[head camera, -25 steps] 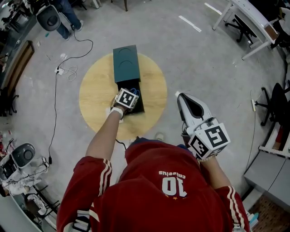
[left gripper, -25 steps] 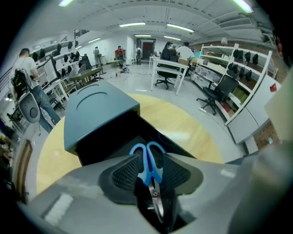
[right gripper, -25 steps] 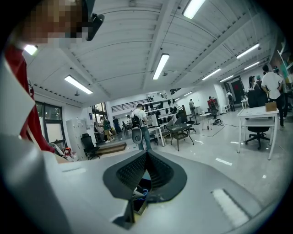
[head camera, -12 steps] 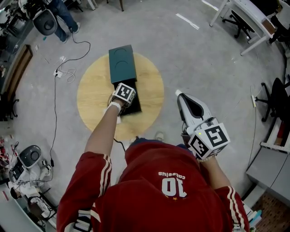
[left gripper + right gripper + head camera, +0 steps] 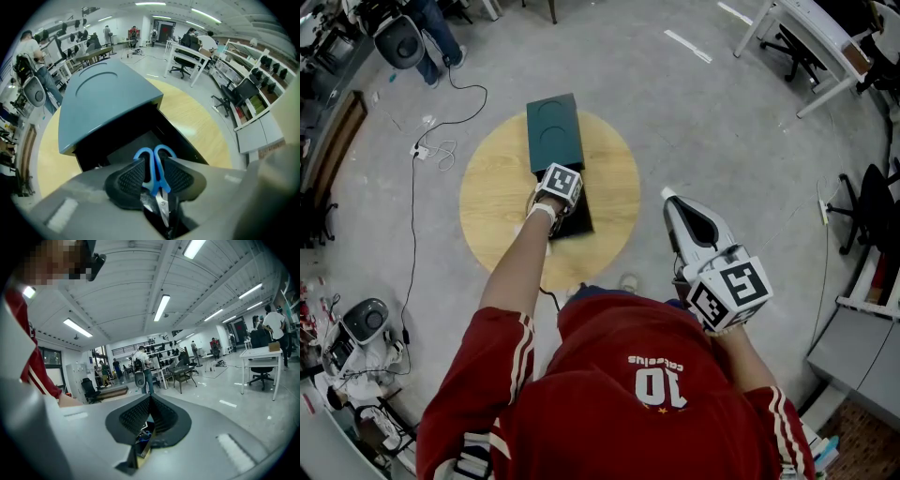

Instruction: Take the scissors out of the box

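Blue-handled steel scissors (image 5: 152,180) lie inside the open black rectangular box (image 5: 579,219), handles toward the box's far end and the blades running back under the jaws. The box sits near the middle of the round pale-wood table (image 5: 492,211), and its teal lid (image 5: 553,131), marked with a shallow round recess, adjoins its far end. In the left gripper view the lid slopes up over the dark interior. The grey left gripper (image 5: 560,194) points steeply down into the open part of the box, with its marker cube on top in the head view. Its jaws have just been closing with the scissors' handles between them, and the ribbed black pads (image 5: 131,180) now lie against the two blue shanks, one on each side. The finger loops stand clear just beyond the pads. The grey right gripper (image 5: 668,199) is held nearly level at the person's right side, over the grey concrete floor (image 5: 722,122) and well apart from the table. The right gripper view shows its jaws clenched, the ribbed pads meeting at the tips with nothing caught between them. The person wears a red jersey with striped sleeves, and the bare left forearm reaches out over the table.
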`<state>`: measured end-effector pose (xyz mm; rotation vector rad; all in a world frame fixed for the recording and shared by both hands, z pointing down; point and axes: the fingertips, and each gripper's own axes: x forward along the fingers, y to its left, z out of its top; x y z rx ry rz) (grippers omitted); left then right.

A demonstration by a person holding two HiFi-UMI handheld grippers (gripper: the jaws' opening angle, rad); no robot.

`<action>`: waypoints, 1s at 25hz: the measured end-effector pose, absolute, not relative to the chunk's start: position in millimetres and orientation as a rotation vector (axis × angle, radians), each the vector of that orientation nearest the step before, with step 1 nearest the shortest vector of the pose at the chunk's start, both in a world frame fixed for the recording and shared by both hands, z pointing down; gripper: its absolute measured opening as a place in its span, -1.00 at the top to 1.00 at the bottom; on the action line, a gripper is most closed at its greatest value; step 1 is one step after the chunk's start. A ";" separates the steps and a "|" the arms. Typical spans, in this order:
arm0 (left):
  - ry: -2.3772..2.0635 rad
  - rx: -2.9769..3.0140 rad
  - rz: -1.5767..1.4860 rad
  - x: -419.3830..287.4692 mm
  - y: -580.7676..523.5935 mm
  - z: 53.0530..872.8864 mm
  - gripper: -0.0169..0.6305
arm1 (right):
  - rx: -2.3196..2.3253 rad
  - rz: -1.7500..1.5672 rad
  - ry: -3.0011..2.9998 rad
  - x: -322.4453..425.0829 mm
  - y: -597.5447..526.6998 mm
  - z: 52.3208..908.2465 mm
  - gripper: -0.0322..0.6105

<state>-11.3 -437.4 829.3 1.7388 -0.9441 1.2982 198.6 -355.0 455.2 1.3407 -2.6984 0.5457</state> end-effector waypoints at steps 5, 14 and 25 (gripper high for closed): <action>-0.952 1.706 1.291 -14.5 -439.8 832.2 0.61 | 1.348 0.571 -2.697 199.5 -355.3 456.8 0.89; -0.970 1.687 1.208 -16.4 -444.3 824.1 0.67 | 1.365 0.593 -2.698 206.1 -358.1 454.7 0.89; -1.069 1.783 0.918 -11.6 -449.4 786.8 0.67 | 1.355 0.585 -2.743 216.0 -353.9 447.7 0.89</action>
